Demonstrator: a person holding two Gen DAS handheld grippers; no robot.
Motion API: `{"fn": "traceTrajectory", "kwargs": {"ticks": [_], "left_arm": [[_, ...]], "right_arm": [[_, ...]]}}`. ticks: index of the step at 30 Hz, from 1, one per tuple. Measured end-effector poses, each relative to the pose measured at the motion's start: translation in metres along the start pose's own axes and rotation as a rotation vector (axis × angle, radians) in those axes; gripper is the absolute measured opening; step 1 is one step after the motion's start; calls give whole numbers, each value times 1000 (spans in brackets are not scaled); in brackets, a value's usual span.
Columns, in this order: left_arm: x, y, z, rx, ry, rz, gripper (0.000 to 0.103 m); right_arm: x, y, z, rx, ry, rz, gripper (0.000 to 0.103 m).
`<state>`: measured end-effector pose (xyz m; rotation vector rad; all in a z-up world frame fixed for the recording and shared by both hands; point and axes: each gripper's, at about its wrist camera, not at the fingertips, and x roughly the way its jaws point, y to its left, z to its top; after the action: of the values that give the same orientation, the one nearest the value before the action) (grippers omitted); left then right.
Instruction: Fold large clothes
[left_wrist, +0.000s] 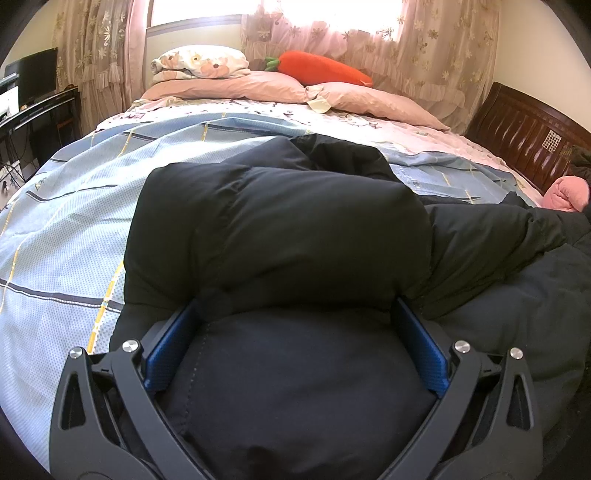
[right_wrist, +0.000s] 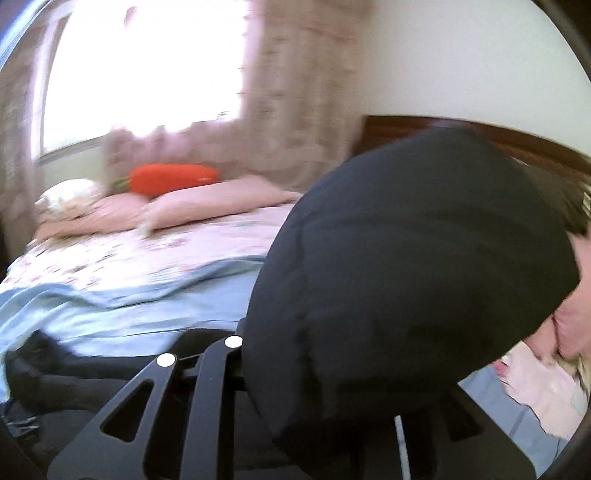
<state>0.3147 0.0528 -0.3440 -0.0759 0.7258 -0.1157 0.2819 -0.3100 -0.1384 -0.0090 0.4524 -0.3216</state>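
Note:
A black padded jacket lies on the bed's blue checked cover, its upper part folded back toward me. My left gripper rests low on it with the jaws wide apart. Jacket padding bulges between the blue pads, and the fold hides the fingertips. In the blurred right wrist view, a bunched part of the jacket hangs raised above the bed. My right gripper is shut on it. The cloth covers its fingertips, so only the left finger's linkage shows.
Pink pillows, an orange carrot plush and a folded floral quilt lie at the far side under the curtained window. A dark wooden headboard stands at the right and a desk at the left. A person is close at the right.

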Motion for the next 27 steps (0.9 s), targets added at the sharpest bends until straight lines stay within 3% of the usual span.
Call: {"fn": "traceTrajectory", "kwargs": {"ticks": [4, 7, 9, 12, 13, 14, 16, 22, 25, 27], "left_arm": [[-1, -2, 0, -2, -1, 0, 101], [-1, -2, 0, -2, -2, -1, 101], [-2, -2, 1, -4, -3, -2, 101], [-3, -3, 2, -6, -7, -5, 101], [-4, -4, 2, -7, -8, -7, 101], [-4, -4, 1, -8, -9, -7, 101], [-4, -5, 1, -10, -11, -9, 101], [-4, -6, 0, -12, -12, -10, 101], [-4, -5, -1, -12, -13, -10, 101], [-4, -4, -1, -12, -13, -10, 101]], "right_arm": [[-8, 75, -12, -129, 27, 101, 19], [-13, 134, -45, -289, 56, 163, 19], [-14, 157, -69, -368, 91, 157, 19], [7, 172, -87, -442, 168, 131, 29], [8, 178, -95, -491, 186, 132, 40], [5, 181, -99, -530, 188, 150, 66], [-13, 190, -104, -608, 154, 208, 94], [-68, 183, -84, -528, 199, 477, 97], [-99, 156, -51, -412, 135, 535, 97], [-95, 124, -21, -260, 85, 508, 102]]}}
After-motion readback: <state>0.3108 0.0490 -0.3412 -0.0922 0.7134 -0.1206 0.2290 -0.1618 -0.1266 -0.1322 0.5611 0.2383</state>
